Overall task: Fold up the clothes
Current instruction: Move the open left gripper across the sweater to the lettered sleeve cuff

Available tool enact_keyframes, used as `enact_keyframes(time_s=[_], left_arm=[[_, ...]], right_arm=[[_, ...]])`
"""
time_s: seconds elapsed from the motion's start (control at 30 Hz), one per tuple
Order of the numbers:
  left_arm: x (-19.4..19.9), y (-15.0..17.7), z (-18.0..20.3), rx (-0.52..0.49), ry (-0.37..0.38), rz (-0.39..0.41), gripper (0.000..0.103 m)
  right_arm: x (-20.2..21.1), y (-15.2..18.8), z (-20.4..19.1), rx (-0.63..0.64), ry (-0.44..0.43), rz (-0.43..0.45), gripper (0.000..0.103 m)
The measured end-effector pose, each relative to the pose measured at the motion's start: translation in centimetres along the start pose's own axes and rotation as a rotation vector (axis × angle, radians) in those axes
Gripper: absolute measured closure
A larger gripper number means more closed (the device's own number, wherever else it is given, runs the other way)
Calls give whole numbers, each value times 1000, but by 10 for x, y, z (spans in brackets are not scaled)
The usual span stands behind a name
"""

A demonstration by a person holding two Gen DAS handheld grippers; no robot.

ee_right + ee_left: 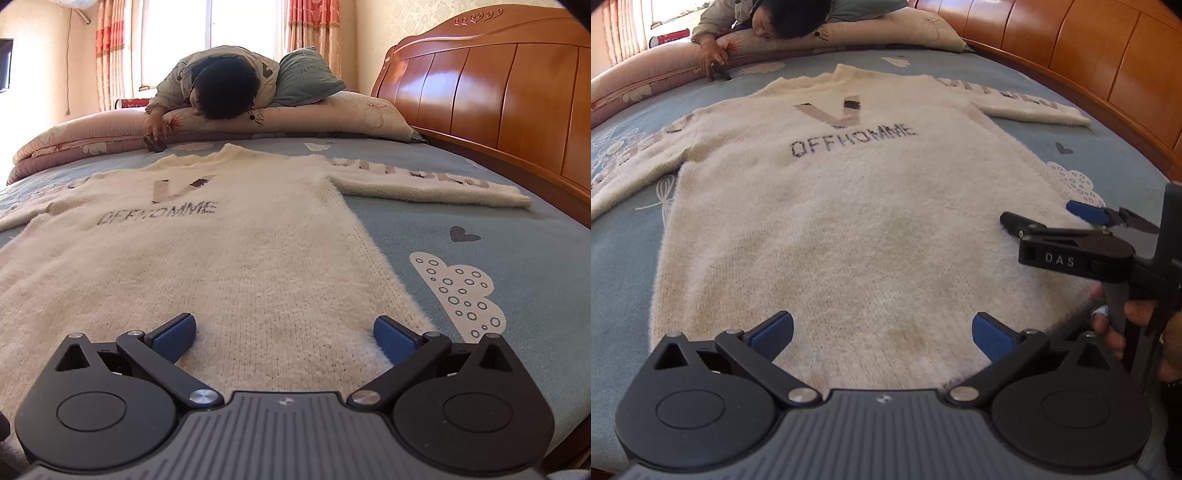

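1. Cream fuzzy knit: sweater (pixel 849 206), laid flat and face up on the bed, collar toward the far side, hem nearest the cameras. Front bears a "V" mark above the lettering "OFFHOMME" (pixel 853 140). Both sleeves spread outward; the right-hand sleeve (pixel 428 188) (lettered along its length) lies straight toward the headboard.
2. Blue-grey bedsheet (pixel 498 221), printed with a dark heart (pixel 463 234) and a white dotted cloud (pixel 461 291); the cloud lies just beside the sweater's side edge.
3. Left gripper (pixel 882 332): jaws spread wide, blue pads on either side of the hem area, low over the knit, nothing between them.
4. Right gripper (pixel 284 332): jaws likewise wide, empty, set over the hem corner near the sweater's right edge. Also seen from the left wrist view (pixel 1049 218), held by a hand (pixel 1137 325).
5. Orange-brown wooden headboard (pixel 498 85), at right.
6. Floral pink quilt (pixel 92 136), folded along the far edge; a person (pixel 221 81) leans over it (one hand on a small dark object).
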State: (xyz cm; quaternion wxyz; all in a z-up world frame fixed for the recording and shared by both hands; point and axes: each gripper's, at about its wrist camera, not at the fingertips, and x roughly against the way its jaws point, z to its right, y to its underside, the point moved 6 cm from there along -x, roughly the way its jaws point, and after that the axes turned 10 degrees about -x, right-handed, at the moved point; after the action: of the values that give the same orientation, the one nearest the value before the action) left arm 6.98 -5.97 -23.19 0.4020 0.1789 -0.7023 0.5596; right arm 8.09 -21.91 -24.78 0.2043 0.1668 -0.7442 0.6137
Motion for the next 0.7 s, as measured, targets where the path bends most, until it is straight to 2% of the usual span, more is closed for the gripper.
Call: enact_keyframes(time_s=[0.1, 0.17, 0.27, 0.33, 0.4, 0.5, 0.63, 0.7], left_arm=[[-15, -33, -19, 55, -17, 23, 1], [-36, -51, -33, 84, -63, -8, 1], [-65, -59, -42, 113, -86, -67, 1], [-83, -64, -49, 131, -102, -106, 1], [-85, -52, -43, 127, -99, -109, 1], [-69, -33, -22, 47, -110, -106, 1], [-43, -6, 2, 8, -112, -142, 1], [-32, 7, 10, 21, -81, -166, 1]], right_arm=[[3, -1, -2, 15, 3, 16, 0], [8, -3, -4, 25, -7, 49, 0], [17, -7, -10, 51, -41, 99, 0], [17, -7, -12, 64, -57, 99, 0], [13, -6, -11, 63, -57, 79, 0], [7, -5, -7, 43, -48, 44, 0], [4, -5, -3, 6, -55, 15, 0], [6, -4, -4, 11, -56, 9, 0]])
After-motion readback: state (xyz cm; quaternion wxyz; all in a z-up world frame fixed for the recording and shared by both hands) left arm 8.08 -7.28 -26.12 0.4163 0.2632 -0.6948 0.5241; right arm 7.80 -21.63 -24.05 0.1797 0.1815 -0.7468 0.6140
